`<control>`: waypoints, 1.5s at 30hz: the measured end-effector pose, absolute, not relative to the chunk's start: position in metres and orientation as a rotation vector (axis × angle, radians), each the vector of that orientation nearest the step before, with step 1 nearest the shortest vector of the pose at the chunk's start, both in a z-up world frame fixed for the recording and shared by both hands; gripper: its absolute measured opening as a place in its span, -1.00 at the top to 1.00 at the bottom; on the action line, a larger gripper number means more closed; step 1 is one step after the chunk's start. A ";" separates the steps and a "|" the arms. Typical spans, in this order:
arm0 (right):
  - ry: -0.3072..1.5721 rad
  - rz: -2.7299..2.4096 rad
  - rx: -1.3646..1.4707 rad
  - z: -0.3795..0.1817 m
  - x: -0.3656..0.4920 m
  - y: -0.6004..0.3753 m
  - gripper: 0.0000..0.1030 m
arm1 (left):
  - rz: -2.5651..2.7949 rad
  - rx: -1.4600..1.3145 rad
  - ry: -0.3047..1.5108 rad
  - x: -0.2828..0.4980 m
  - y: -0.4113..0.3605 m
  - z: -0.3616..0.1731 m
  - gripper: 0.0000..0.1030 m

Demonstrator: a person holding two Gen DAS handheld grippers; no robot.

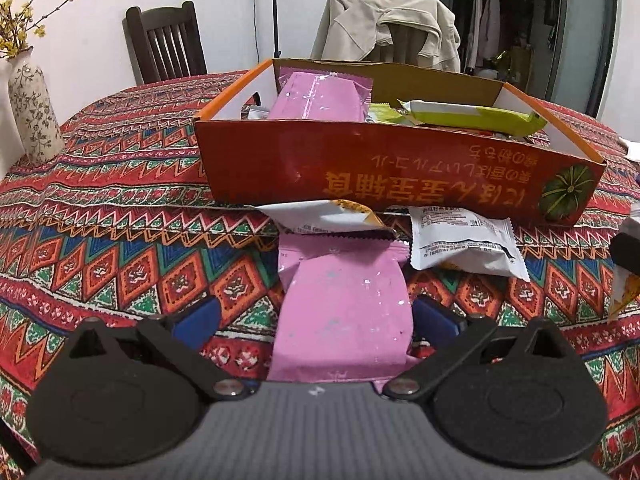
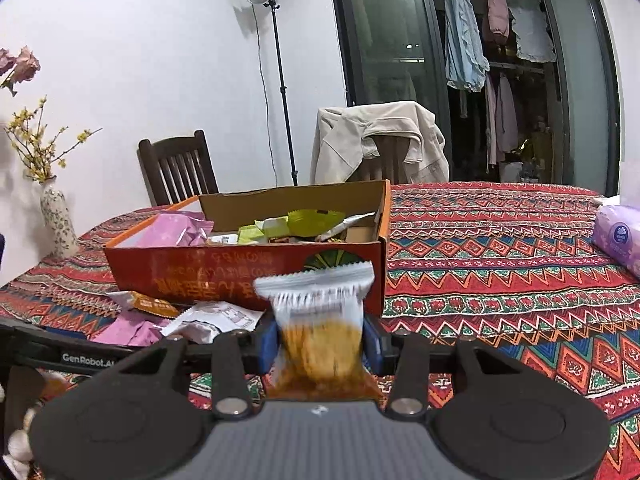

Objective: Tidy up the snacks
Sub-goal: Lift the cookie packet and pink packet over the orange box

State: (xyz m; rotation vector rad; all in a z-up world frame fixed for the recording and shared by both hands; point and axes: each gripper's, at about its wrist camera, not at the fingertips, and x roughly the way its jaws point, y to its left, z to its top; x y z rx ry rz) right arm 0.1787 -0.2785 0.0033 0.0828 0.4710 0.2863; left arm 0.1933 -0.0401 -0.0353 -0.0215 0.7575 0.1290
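Left claw (image 1: 316,316): jaws spread, straddling a pink packet (image 1: 344,304) on the worktop (image 1: 120,240); no grip.
Box (image 1: 360,164): several snacks already inside.
Loose: two packets (image 1: 464,240) before the box.
Right claw (image 2: 320,348): clamped on orange snack bag (image 2: 320,328), not yet boxed.

A glossy pink foil packet (image 1: 344,304) lies on patterned woven cloth (image 1: 120,240) before a matt cardboard box (image 1: 360,168).

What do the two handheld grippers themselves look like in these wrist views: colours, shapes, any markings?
Both look alike: a grey ribbed body at the bottom edge, two rounded black discs, black linkage bars with silver pivot bolts, and blue fingers. The left gripper appears in the right gripper view as a black bar with white lettering reading "GenRobot.AI".
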 end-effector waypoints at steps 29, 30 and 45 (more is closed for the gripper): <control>0.497 0.311 0.034 -0.002 0.184 -0.265 0.24 | -0.001 0.016 0.588 0.144 -0.041 -0.017 -0.24; 0.493 0.313 0.023 -0.002 0.183 -0.263 0.24 | -0.002 0.013 0.576 0.140 -0.039 -0.015 -0.24; 0.375 0.334 -0.079 0.024 0.159 -0.242 0.25 | -0.022 -0.018 0.416 0.124 -0.023 0.024 -0.24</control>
